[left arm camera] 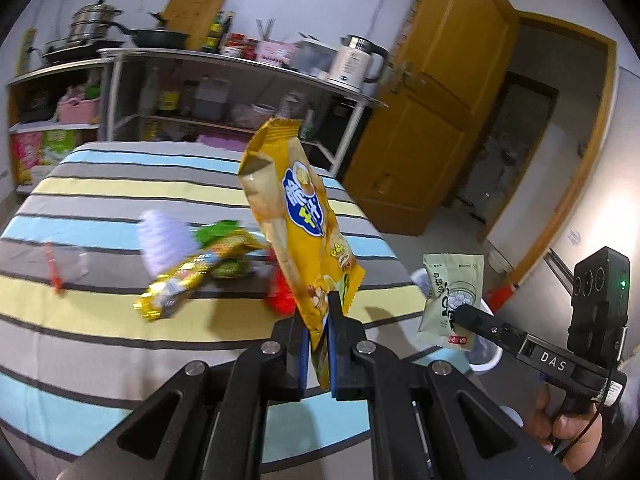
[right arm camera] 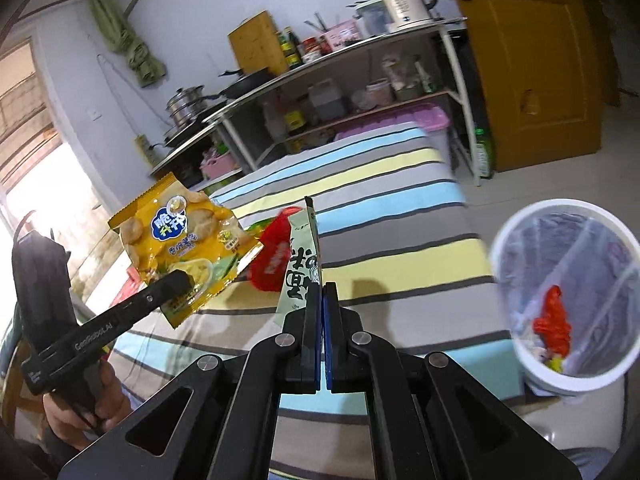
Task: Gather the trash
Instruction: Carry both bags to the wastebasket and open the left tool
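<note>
My left gripper [left arm camera: 318,312] is shut on the lower corner of a yellow snack bag [left arm camera: 296,216], which stands up above the striped table [left arm camera: 100,332]. The same yellow bag [right arm camera: 188,240] and left gripper [right arm camera: 182,282] show at the left of the right wrist view. My right gripper [right arm camera: 321,292] is shut on a pale green wrapper [right arm camera: 302,256], seen edge-on; in the left wrist view that green wrapper [left arm camera: 452,296] hangs from the right gripper [left arm camera: 460,314] beyond the table's right edge. A white bin [right arm camera: 564,296] lined with a clear bag stands right of the table, with red trash inside.
More wrappers lie on the striped cloth: a red one [left arm camera: 280,292], a gold and green one [left arm camera: 192,276], a lilac one [left arm camera: 164,244] and a clear bag with a red strip [left arm camera: 66,264]. A metal kitchen rack [left arm camera: 224,92] stands behind the table, and a wooden door [left arm camera: 448,92] hangs open at the right.
</note>
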Demonstrator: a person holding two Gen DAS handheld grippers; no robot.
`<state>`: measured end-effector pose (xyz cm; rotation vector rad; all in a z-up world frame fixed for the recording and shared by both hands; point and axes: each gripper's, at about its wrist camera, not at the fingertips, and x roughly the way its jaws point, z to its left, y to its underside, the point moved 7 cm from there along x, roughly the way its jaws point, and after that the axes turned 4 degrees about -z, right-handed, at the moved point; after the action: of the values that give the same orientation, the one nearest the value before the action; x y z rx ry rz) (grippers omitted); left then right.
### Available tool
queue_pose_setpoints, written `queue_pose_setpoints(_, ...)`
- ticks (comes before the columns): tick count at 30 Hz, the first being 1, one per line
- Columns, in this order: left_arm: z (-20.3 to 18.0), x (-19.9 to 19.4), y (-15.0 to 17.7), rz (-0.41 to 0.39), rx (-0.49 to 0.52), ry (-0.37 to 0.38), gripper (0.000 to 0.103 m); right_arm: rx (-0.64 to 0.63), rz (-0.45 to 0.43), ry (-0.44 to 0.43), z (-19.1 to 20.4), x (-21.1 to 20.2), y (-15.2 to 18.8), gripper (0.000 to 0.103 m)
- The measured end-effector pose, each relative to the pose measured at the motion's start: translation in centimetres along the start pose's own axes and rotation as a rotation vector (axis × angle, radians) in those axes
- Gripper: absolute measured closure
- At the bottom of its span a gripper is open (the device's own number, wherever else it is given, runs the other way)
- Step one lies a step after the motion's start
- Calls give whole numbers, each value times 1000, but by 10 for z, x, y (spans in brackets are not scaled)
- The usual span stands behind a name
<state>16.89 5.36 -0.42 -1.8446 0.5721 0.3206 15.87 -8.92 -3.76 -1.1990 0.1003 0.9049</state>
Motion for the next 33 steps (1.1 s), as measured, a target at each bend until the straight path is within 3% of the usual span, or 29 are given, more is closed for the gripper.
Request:
queue_pose_setpoints(18,-116,68,8,94,162,159,95,119,-95,191,-107,-61,-11,102)
queue_pose_setpoints(33,-174,133,28,209,244,217,95,221,-76,301,-182,-66,-4,102)
